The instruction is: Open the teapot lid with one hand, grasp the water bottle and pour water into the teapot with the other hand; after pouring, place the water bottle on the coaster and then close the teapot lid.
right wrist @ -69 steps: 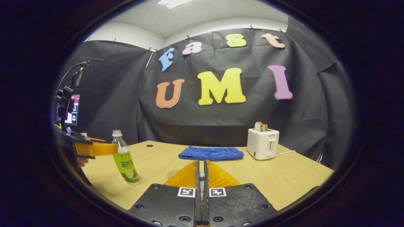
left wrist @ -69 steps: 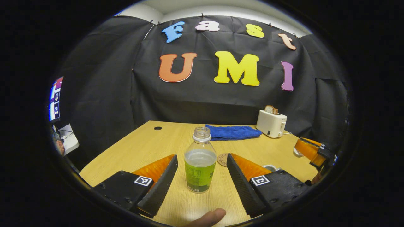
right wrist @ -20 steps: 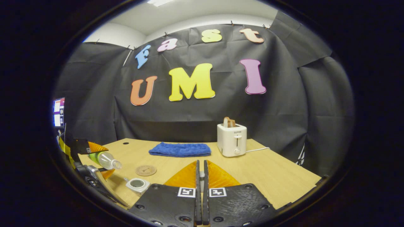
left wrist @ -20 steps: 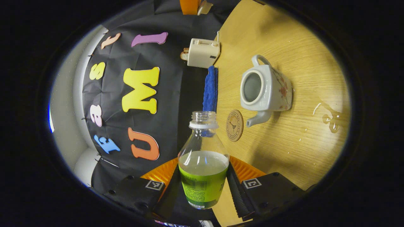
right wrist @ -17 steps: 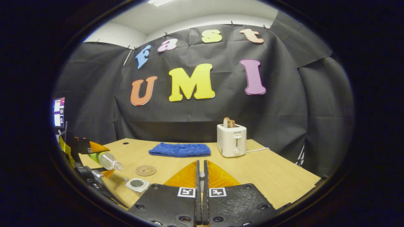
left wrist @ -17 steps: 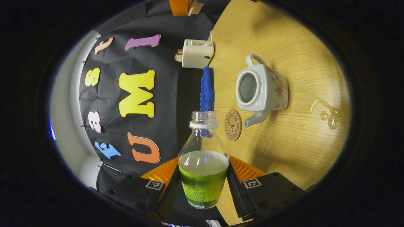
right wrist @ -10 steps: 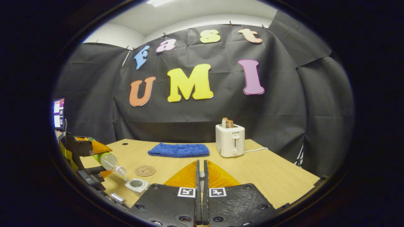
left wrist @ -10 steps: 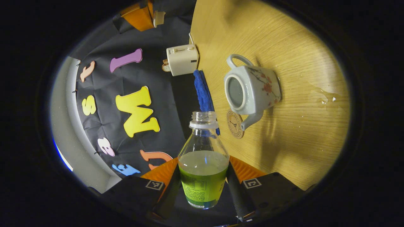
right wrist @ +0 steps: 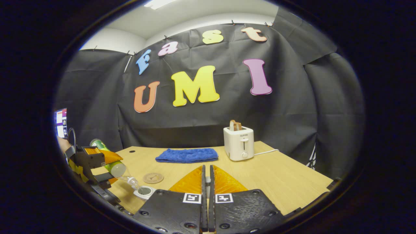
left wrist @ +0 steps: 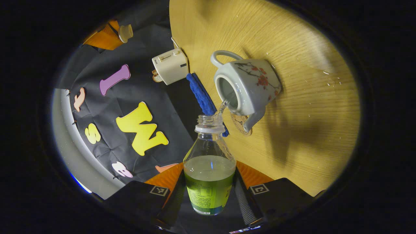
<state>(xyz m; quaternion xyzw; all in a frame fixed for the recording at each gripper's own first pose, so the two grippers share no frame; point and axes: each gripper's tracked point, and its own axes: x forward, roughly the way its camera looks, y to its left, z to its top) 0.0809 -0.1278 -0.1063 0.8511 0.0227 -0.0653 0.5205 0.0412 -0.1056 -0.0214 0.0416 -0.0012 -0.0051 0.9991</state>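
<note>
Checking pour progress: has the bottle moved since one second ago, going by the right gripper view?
Yes. The bottle has tipped further down; its mouth has moved toward the coaster, over the teapot.

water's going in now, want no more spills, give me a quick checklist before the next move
1. Teapot lid off: ok, mouth open.
2. Stream landing inside the mouth: ok, it runs from the water bottle neck into the opening.
3. Left gripper hold on the bottle: ok, jaws press both sides.
4. Coaster free for the bottle: ok, nothing on it.
5. Lid ready in the right gripper: ok, seen in the left gripper view.
6. Table dry: not ok, droplets near the teapot.
</note>
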